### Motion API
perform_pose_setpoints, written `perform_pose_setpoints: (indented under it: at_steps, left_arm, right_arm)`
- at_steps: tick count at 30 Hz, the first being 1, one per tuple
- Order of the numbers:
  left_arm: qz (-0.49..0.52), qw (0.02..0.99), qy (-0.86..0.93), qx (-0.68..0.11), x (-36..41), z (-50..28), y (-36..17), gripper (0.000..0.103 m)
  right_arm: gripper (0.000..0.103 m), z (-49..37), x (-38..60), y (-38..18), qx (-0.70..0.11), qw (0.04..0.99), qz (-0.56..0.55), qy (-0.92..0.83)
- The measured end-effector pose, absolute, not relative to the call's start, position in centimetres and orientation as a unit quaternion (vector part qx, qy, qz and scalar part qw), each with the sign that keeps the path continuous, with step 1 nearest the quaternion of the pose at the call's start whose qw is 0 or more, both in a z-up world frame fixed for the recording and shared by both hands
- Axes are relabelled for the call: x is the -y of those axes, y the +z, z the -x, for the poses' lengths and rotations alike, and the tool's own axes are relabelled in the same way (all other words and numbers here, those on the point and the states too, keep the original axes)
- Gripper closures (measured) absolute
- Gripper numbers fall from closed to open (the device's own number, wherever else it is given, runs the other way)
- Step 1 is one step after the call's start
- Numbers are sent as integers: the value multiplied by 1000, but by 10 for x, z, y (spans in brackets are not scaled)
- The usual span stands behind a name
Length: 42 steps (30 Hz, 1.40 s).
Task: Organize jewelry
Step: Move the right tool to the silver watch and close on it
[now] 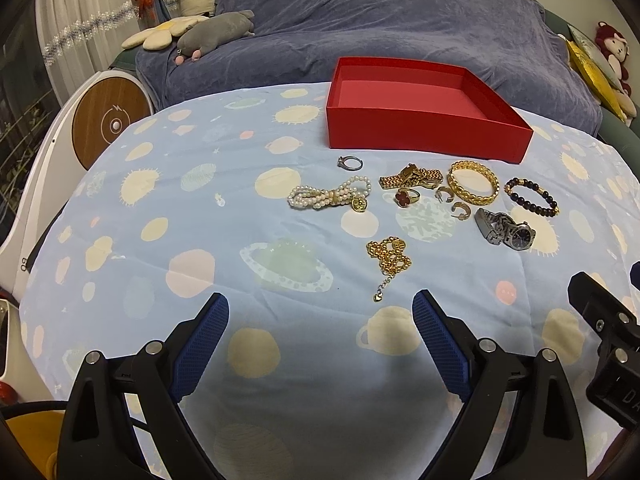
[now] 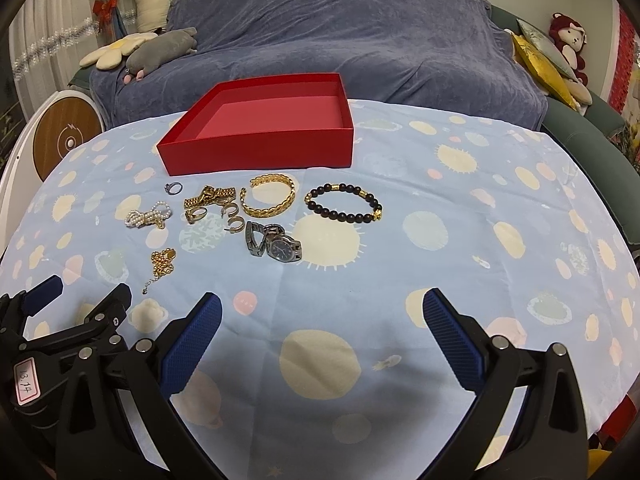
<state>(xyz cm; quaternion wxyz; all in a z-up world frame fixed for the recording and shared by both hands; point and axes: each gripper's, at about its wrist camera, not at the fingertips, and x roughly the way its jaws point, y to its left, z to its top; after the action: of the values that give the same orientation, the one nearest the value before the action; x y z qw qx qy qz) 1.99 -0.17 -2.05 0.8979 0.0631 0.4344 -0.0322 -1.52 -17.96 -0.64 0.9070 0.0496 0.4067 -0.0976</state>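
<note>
Both your grippers — left gripper (image 1: pixel 320 312), right gripper (image 2: pixel 322 312) — hover spread and empty, while loose jewelry, including the woven gold bangle (image 2: pixel 269 200), lies before the empty red cardboard box (image 2: pixel 260 120) — apparently awaiting sorting.

- Both views are evenly but dimly lit from overhead, with a cool bluish cast.
- A soft shadow pools on the worktop cloth (image 1: pixel 280 400) between each claw's fingers.
- Strong fisheye bending curves the edges (black vignette in every corner).
- Centres are sharp; the margins soften slightly.
</note>
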Motion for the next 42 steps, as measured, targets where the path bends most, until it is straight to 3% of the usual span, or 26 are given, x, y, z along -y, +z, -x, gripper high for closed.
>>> perform_pose_setpoints:
  at_steps: [11,24,26,34,42]
  left_arm:
    - [-67,893,-39,-444,-1,-42,-32,12]
    - [-33,888,-31,-458,-26,-71,-38,12]
    - [-32,887,-38,-459,-27,-70,-39,12]
    - [-41,886,-74,-455,-17,-62,-39,12]
    - [-36,890,-52,-452,-34,-64,-38,12]
  right_arm:
    - [6,-7,198,-11,-398,911,-61,-90]
    - [21,-76,237,-18,-415,903,-79,-77]
    - [25,-75,238,-20,-414,903,-88,-79]
    - [25,-43,213,-21,-420,900,-111,-15]
    - [36,-54,176,-33,-434,898,-69,23]
